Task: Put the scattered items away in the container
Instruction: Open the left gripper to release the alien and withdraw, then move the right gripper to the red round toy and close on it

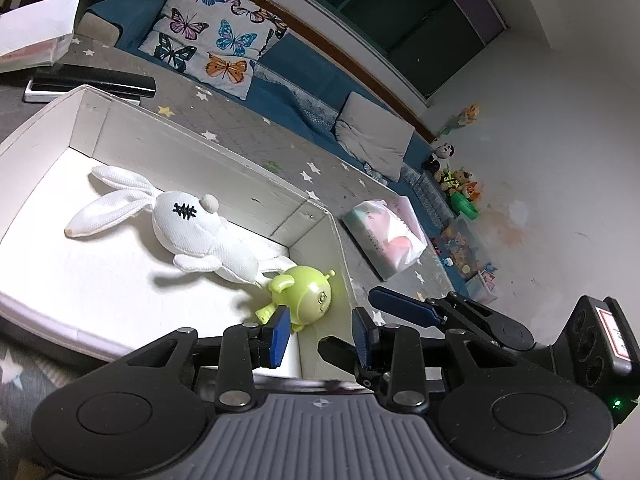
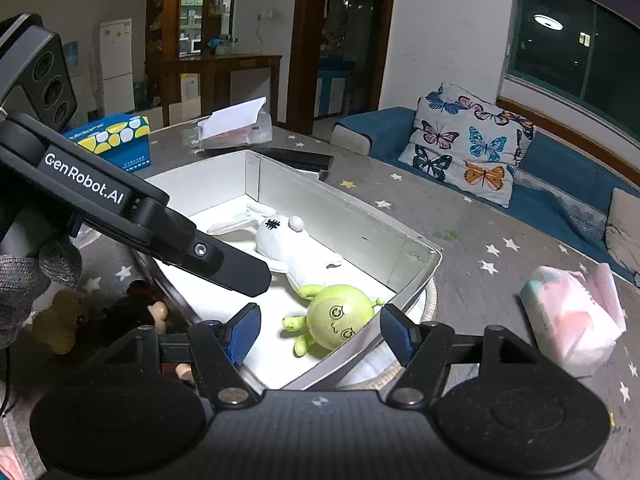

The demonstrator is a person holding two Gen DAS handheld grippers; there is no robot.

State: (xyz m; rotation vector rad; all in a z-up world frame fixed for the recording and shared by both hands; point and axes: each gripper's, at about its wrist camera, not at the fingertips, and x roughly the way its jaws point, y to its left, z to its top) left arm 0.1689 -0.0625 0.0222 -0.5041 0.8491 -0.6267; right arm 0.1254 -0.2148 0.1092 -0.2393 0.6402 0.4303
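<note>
Both grippers tilt downward, side by side. The left gripper point(image 1: 322, 336) has its blue pads apart, gripping nothing; the right gripper point(image 2: 320, 334) stands wider, also empty.

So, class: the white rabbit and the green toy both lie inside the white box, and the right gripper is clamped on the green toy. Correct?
Not quite. In the right wrist view the right gripper is open; the green toy lies free beside the white rabbit in the white box.
</note>
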